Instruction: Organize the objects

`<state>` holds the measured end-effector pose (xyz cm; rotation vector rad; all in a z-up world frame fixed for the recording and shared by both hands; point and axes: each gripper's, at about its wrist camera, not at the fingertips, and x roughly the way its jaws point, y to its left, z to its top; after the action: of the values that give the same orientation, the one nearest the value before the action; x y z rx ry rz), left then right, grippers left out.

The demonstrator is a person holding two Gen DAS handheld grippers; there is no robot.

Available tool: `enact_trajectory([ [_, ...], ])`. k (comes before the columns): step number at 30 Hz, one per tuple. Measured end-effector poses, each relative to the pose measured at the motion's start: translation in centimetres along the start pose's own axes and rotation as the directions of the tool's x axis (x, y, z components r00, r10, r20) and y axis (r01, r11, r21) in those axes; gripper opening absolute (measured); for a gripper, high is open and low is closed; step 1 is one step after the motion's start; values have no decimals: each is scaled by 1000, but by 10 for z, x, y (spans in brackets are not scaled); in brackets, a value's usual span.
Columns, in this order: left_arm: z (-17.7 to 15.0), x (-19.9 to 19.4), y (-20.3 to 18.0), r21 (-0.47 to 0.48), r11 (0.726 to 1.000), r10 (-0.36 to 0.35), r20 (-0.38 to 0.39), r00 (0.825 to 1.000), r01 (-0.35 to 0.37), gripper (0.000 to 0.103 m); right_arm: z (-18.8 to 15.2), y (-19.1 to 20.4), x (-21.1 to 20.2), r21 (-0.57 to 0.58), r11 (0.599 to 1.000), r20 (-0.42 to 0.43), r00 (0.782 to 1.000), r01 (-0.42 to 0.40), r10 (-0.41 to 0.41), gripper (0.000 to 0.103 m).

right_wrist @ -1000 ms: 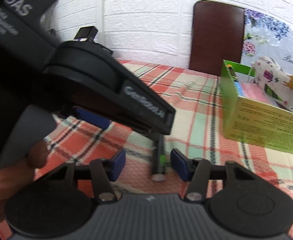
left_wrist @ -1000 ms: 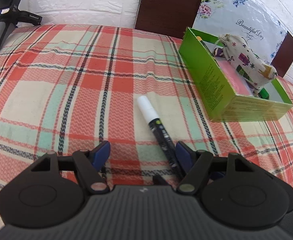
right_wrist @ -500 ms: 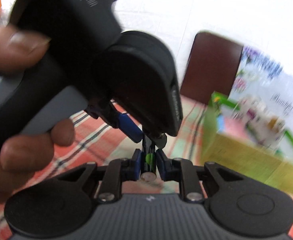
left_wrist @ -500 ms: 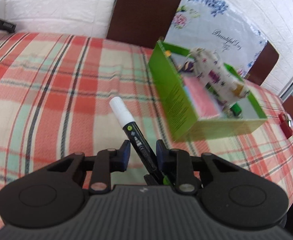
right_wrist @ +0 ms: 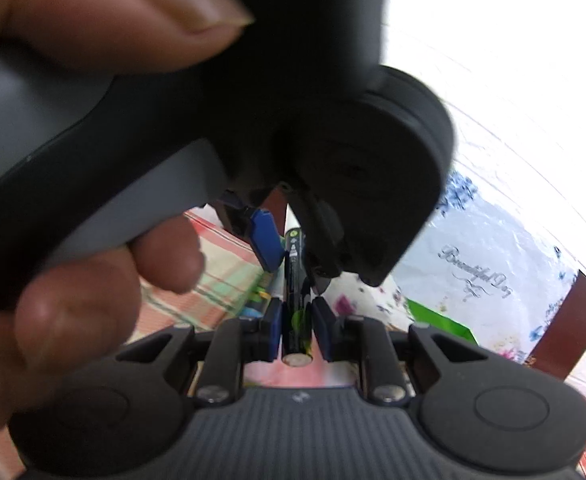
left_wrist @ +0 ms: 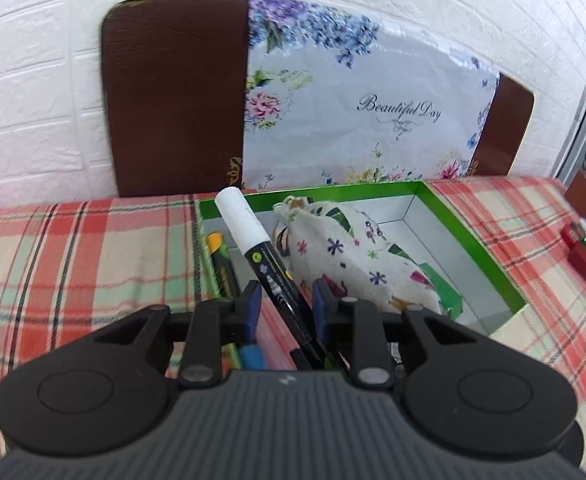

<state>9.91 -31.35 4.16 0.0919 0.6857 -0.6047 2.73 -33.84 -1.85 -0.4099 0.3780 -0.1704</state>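
Observation:
A black marker with a white cap point(left_wrist: 261, 252) is off the table, tilted with its cap up and to the left over the open green box point(left_wrist: 333, 189). My left gripper point(left_wrist: 285, 300) is shut on the marker's black barrel. Seen from the right wrist, my right gripper point(right_wrist: 297, 320) is shut on the tail end of the same marker point(right_wrist: 295, 280). The left gripper point(right_wrist: 293, 244) grips it just ahead, held by a person's hand point(right_wrist: 77, 320). Inside the box lie a printed cloth pouch point(left_wrist: 353, 256) and other markers point(left_wrist: 219, 256).
The box sits on a red and green checked tablecloth point(left_wrist: 73, 248). Behind it stand brown chair backs point(left_wrist: 173, 96), one draped with a floral plastic sheet point(left_wrist: 353, 112), against a white brick wall. A small red object point(left_wrist: 579, 252) lies at the right edge.
Both grippers have shut on the marker that lay on the cloth. They have lifted it and carried it toward the right, so it now hangs over the green box.

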Motion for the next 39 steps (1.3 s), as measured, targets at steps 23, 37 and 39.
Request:
enact_trajectory([
  [23,-46,1,33,-11,979,203,-11,979,-203,71,-20,-4,-34,96,995,-11,999,37,-37,36],
  [37,-90,-55,47,-43,975,217,-27,976,-218,72,-24,2,-73,228,971,-31,996,-76,85,43],
  [39,-100,-58,54,-45,969,241,-49,969,-243,72,-27,8,-75,246,964,-53,992,-99,116,43],
])
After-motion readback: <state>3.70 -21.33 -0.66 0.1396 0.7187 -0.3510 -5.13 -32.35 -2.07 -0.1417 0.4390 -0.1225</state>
